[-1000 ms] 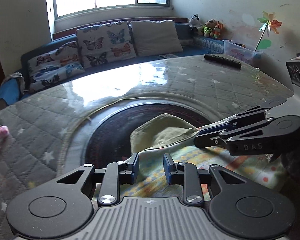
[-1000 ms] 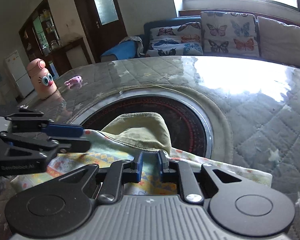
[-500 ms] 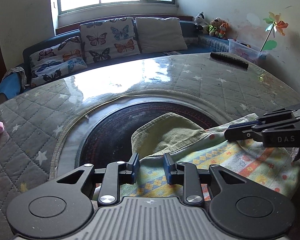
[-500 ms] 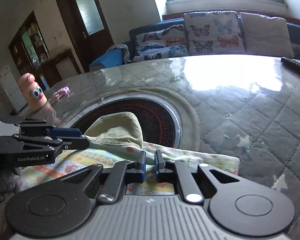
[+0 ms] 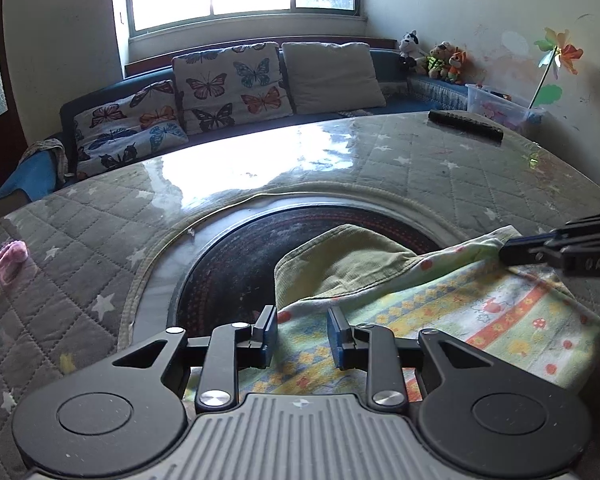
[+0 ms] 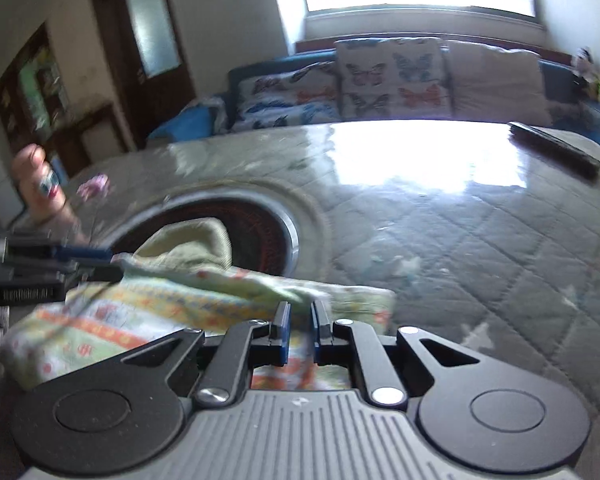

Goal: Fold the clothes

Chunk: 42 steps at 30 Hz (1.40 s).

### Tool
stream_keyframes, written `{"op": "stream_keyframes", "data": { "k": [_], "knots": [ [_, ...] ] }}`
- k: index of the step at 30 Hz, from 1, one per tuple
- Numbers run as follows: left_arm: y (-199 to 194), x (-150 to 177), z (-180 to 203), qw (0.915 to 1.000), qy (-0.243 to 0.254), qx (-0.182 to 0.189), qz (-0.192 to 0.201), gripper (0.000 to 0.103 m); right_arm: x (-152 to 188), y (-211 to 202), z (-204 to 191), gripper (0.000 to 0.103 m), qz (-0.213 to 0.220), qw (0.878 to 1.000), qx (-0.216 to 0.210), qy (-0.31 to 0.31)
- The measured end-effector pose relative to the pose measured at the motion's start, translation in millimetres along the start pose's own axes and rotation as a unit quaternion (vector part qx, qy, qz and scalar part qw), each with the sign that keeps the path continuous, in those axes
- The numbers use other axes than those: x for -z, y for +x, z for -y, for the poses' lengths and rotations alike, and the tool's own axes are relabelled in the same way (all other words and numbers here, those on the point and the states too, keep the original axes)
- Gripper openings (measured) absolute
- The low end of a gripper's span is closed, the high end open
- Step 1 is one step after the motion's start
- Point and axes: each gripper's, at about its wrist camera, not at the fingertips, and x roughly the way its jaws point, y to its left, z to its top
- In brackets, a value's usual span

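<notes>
Cloth point(image 5: 480, 312): patterned in yellow, orange and green, lying on the near edge of the table, partly over the dark round inset; an olive corduroy piece point(image 5: 352, 264) lies under its far edge.
Left gripper point(image 5: 302, 334): low over the cloth's near-left part, jaws a moderate gap apart with cloth showing between them; whether they pinch it cannot be told.
Right gripper point(image 6: 299, 330): at the cloth's right end, jaws narrow with a fold of cloth between them; the view is blurred.
Table point(image 5: 440, 168): quilted grey cover with stars under a glossy sheet.
Remote point(image 5: 466, 125): far right of the table.
Pink toy point(image 5: 8, 258): left edge.
Sofa point(image 5: 384, 62): behind the table, with butterfly cushions.
</notes>
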Motion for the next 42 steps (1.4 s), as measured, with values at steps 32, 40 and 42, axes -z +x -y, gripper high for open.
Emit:
{"op": "stream_keyframes", "data": {
  "k": [32, 40, 42],
  "knots": [
    [-23.8, 13.7, 6.8, 0.9995, 0.007, 0.008, 0.029, 0.036, 8.4, -19.4, -23.7, 0.011, 0.033, 0.998, 0.042, -0.017],
    [-58.3, 37.6, 31.6, 0.9976, 0.038, 0.040, 0.043, 0.036, 19.9, -32.7, -90.8, 0.011, 0.020, 0.993, -0.059, -0.103],
    [-64.4, 44.6, 37.2, 0.9969, 0.048, 0.042, 0.046, 0.036, 25.6, -32.7, -105.7, 0.011, 0.019, 0.989, -0.074, -0.124]
  ]
}}
